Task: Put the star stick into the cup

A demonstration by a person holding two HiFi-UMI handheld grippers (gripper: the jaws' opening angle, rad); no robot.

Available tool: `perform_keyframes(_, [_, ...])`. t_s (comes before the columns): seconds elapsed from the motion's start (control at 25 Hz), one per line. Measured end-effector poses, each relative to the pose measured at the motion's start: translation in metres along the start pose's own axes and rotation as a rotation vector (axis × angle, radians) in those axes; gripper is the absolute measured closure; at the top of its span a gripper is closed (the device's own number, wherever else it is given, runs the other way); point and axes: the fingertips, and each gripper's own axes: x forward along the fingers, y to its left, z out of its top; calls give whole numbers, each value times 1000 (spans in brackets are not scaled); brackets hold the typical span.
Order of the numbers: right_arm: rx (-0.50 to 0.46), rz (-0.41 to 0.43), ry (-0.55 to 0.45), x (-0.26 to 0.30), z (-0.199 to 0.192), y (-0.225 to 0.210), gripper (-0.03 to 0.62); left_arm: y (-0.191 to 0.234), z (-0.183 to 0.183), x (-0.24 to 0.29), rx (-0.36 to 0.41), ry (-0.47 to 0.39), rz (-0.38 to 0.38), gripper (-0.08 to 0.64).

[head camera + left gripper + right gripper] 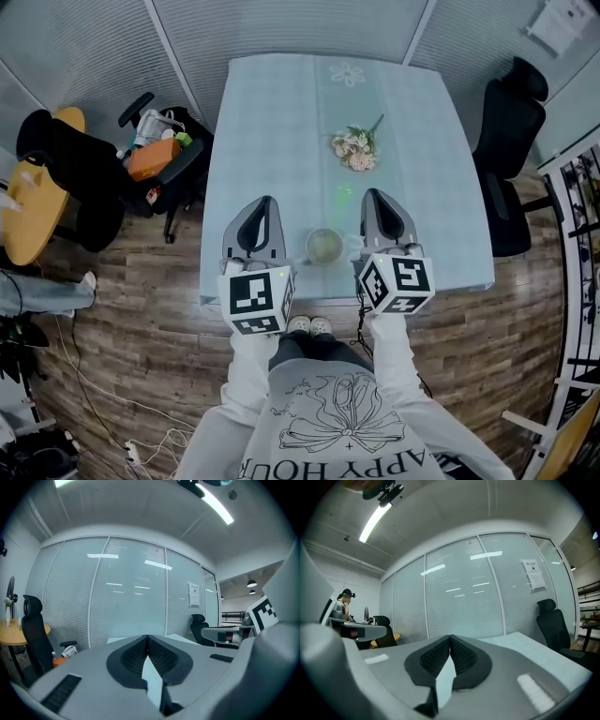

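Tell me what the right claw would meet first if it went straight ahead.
Probably the flowers, lying in line ahead of the right claw on the table. Height is unclear, so it might pass over them.

The table point(281, 112) is open over its far half and along its left edge, so a gripper can pass freely there. A bunch of flowers point(355, 148) lies a little right of the middle, well apart from the far corners. At the near edge the cup point(324, 247) stands between the left gripper point(265, 201) and the right gripper point(375, 195), both with jaws pressed together; only narrow gaps remain beside it. A black chair point(511, 122) stands beside the right edge.
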Motion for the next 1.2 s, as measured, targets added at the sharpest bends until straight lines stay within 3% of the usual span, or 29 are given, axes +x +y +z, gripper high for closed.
perform_keyframes(1.2, [2, -10, -53, -27, 27, -3, 580, -13, 32, -24, 17, -73, 2, 554])
